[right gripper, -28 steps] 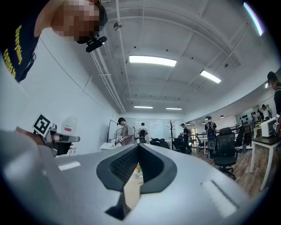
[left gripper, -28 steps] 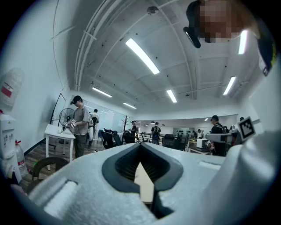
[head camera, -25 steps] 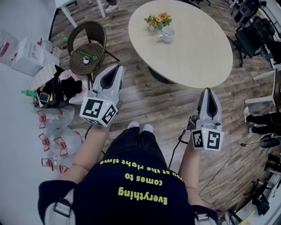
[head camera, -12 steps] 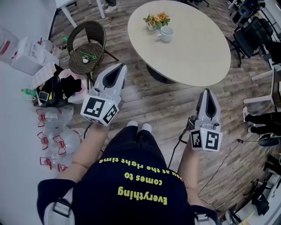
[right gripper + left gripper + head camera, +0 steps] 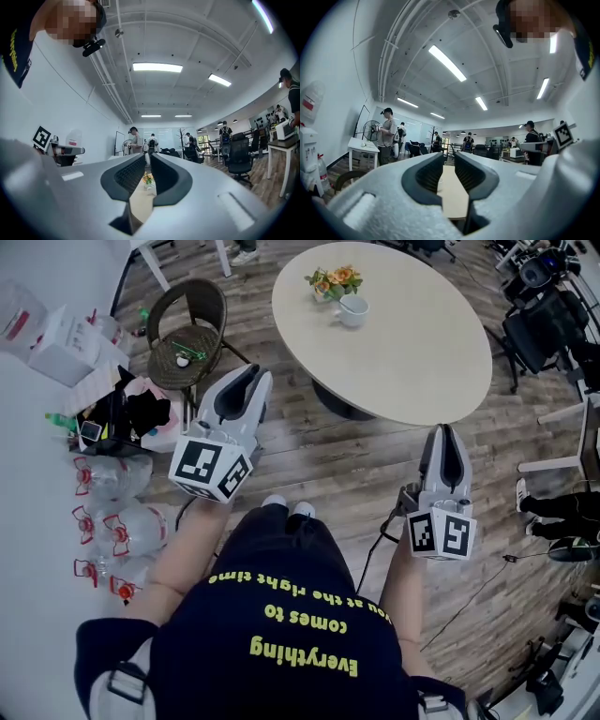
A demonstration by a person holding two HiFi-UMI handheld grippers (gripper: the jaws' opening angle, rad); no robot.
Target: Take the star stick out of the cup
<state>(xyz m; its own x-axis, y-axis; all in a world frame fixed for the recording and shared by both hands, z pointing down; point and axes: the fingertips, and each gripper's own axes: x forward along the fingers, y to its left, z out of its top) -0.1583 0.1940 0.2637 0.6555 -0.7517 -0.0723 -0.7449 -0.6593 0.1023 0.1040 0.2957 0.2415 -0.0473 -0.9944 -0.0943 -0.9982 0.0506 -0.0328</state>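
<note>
A white cup stands at the far side of the round beige table, next to a small pot of orange flowers. I cannot make out a star stick in the cup from here. Both grippers hang in the air short of the table, well away from the cup. My left gripper points toward the table's near left edge and its jaws are opening a narrow gap with nothing between them. My right gripper is held lower right, jaws also opening slightly and empty. Between the right jaws the flowers show far off.
A wicker chair with a small green item on its seat stands left of the table. Several large water bottles and boxes crowd the floor at left. A black office chair and a floor cable are at right. People stand far off.
The left gripper has edged a little forward toward the table. The right gripper has barely moved. The whole view has shifted slightly.
</note>
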